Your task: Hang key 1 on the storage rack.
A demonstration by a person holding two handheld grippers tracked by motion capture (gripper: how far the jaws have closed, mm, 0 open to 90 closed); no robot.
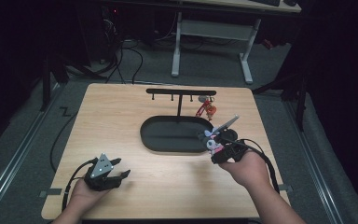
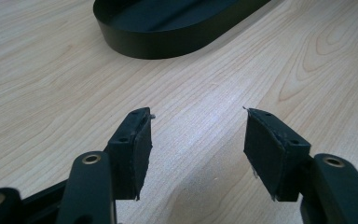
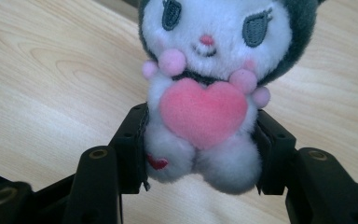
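Plush toy (image 3: 205, 93), white and dark grey with a pink heart on its chest, sits pinched at its lower body between the two black pads of the right gripper (image 3: 203, 154), above the wooden table (image 1: 121, 116) near the right end of the black oval tray (image 1: 149, 135). Nearer the person, the left gripper (image 2: 196, 144) rests low over bare wood, its pads spread apart with nothing between them. Beyond the tray stands a black hook rack (image 1: 181, 92) with a red charm (image 1: 208, 110) hanging from it.

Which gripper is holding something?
The right gripper: its jaws clamp the plush toy with the pink heart. The left gripper is open over bare table.
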